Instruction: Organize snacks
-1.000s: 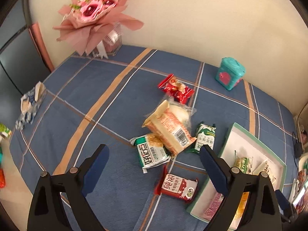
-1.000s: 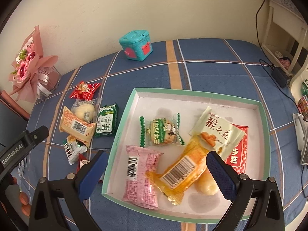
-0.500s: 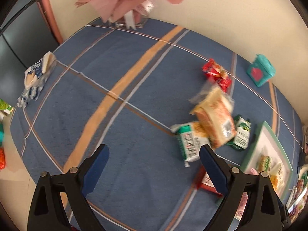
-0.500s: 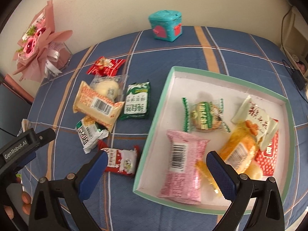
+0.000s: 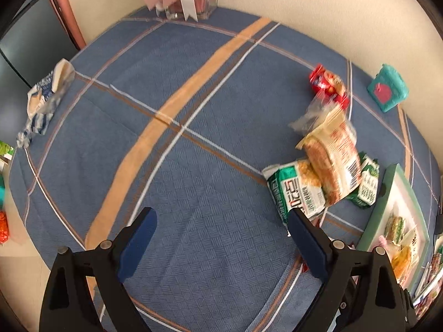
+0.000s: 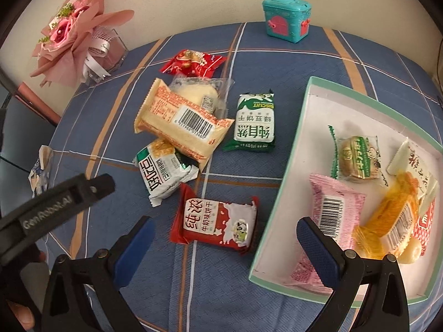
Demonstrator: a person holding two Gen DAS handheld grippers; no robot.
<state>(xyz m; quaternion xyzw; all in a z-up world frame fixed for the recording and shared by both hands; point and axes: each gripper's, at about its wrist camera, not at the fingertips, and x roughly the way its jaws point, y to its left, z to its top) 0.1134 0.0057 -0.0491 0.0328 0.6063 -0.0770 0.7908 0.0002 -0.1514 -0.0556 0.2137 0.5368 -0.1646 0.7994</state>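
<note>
Loose snacks lie on the blue plaid cloth: a red-and-white milk biscuit pack, a green-and-white pack, a long orange cake pack, a green biscuit pack and a red pack. The mint-edged white tray at the right holds several snacks, among them a pink pack. My right gripper hangs open above the milk biscuit pack. My left gripper is open over bare cloth, left of the green-and-white pack; its black body shows at the right wrist view's left edge.
A pink bouquet in a clear holder stands at the back left by the wall. A teal toy box sits at the back. A crumpled blue-and-white wrapper lies at the cloth's left edge. Cables run at the far right.
Both grippers have swung left and lower. The left view has left the snack pile for bare cloth. The right view has shifted from the tray to the loose packs.
</note>
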